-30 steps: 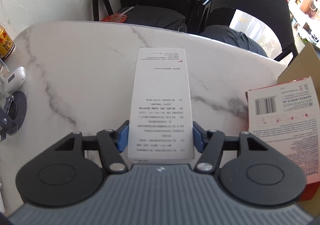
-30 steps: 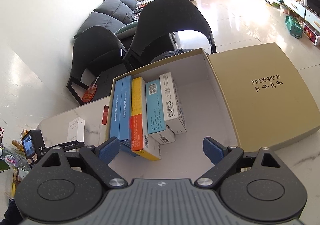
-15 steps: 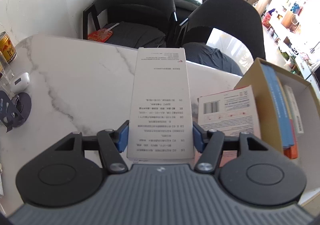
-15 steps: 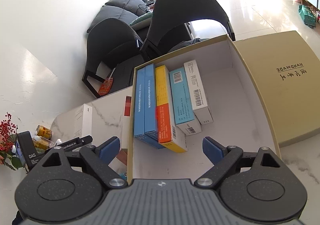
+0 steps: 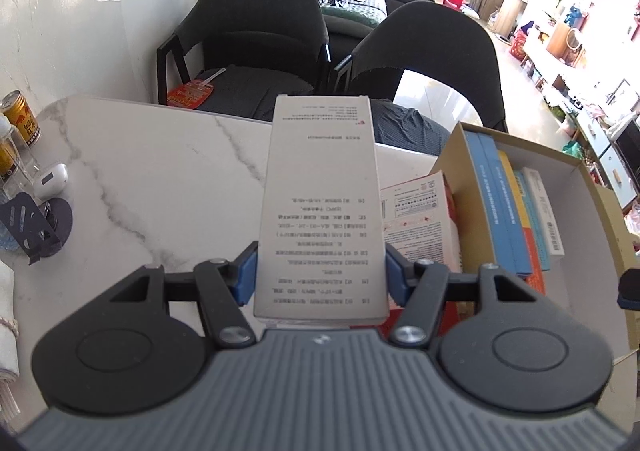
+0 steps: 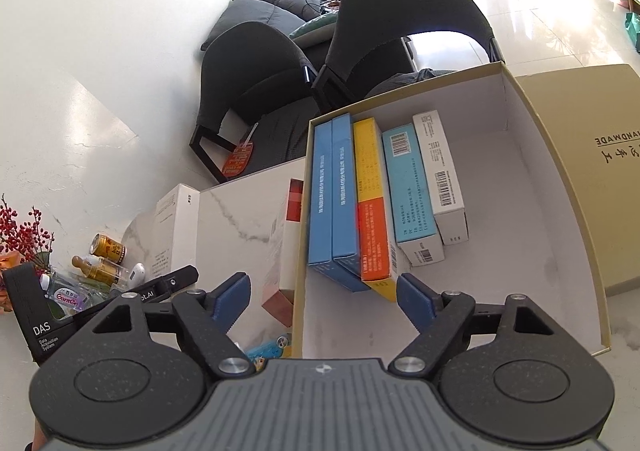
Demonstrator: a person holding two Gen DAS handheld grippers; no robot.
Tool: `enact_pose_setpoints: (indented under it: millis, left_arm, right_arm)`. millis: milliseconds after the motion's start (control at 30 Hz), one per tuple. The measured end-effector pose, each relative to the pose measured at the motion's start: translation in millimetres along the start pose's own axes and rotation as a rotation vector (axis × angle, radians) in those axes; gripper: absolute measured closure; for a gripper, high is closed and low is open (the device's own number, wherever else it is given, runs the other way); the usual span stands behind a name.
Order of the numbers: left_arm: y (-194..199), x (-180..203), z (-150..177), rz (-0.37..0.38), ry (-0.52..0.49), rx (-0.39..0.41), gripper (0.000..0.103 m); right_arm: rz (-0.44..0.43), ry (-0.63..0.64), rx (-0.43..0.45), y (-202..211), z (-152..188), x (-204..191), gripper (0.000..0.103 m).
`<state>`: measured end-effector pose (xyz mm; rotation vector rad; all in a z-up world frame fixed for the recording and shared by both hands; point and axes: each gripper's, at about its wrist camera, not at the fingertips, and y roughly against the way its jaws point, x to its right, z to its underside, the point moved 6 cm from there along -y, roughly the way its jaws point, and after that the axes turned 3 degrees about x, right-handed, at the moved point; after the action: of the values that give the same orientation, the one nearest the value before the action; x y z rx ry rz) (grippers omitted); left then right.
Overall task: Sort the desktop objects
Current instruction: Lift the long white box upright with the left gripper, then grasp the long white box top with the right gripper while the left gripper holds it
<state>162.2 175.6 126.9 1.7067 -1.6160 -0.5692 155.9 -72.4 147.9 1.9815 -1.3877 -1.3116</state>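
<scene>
Sorting looks well under way but not finished: five slim cartons already lie side by side in the open cardboard box (image 6: 532, 187), namely two blue boxes (image 6: 332, 191), a yellow-and-orange box (image 6: 372, 203), a light-blue box (image 6: 408, 187) and a white barcoded box (image 6: 440, 167), all packed toward its left wall, with bare floor free on the right. The left gripper (image 5: 320, 275) has its blue pads clamped on a tall white box (image 5: 320, 207), carried in the air above the counter (image 5: 152, 187) and just left of the cardboard box, so by my reading this one goes in next. A red-and-white carton (image 5: 420, 219) leans on the counter against the outside of the box's left wall and is not yet packed; some small blue items sit near it, too small to identify. The right gripper (image 6: 324, 299) hovers over the box's near-left corner with its jaws closing and nothing between them. Legible writing is sparse: the box lid (image 6: 600, 155) beside it reads "HANDMADE" upside down above some script, the left gripper's housing shows "DAS Data Acquisition System", and a bottle among the cans at the counter's far left reads something like "Gamen". Print on the cartons is too fine to read.
</scene>
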Motion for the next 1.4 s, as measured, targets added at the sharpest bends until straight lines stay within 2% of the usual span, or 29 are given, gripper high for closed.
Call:
enact_pose_setpoints:
  millis: [267, 633, 800, 900, 1000, 1100, 1133, 1333, 1400]
  left_arm:
    - [27.5, 32.3, -2.0, 0.118, -0.001, 0.042, 0.043]
    - [31.7, 64.2, 12.5, 0.343, 0.02, 0.046, 0.043]
    - [25.5, 68.7, 16.8, 0.38, 0.019, 0.035, 0.043]
    - [23.7, 70.6, 18.6, 0.388, 0.017, 0.03, 0.043]
    - [26.4, 73.3, 20.9, 0.405, 0.021, 0.025, 0.043]
    - [27.2, 75.9, 22.5, 0.434, 0.035, 0.011, 0.043]
    - [26.9, 76.9, 23.2, 0.441, 0.039, 0.007, 0.043]
    - [19.1, 72.0, 28.6, 0.478, 0.088, -0.032, 0.042]
    - [18.0, 71.8, 29.3, 0.479, 0.09, -0.039, 0.038]
  right_arm:
    - [-0.129, -0.06, 0.029, 7.4, -11.4, -11.0, 0.023]
    - [-0.165, -0.07, 0.054, 12.1, -33.4, -26.3, 0.023]
    - [-0.132, -0.042, -0.006, -5.4, -27.8, -29.8, 0.023]
    - [-0.205, -0.119, -0.057, -13.9, -19.2, -27.9, 0.026]
    - [-0.203, -0.1, -0.081, -20.5, -15.8, -32.6, 0.032]
    - [-0.206, -0.089, -0.103, -25.8, -12.9, -37.2, 0.052]
    - [-0.208, -0.086, -0.11, -27.3, -11.6, -38.7, 0.056]
    - [-0.188, -0.038, -0.117, -30.1, -8.9, -42.2, 0.062]
    - [-0.175, -0.012, -0.113, -28.9, -8.7, -45.4, 0.065]
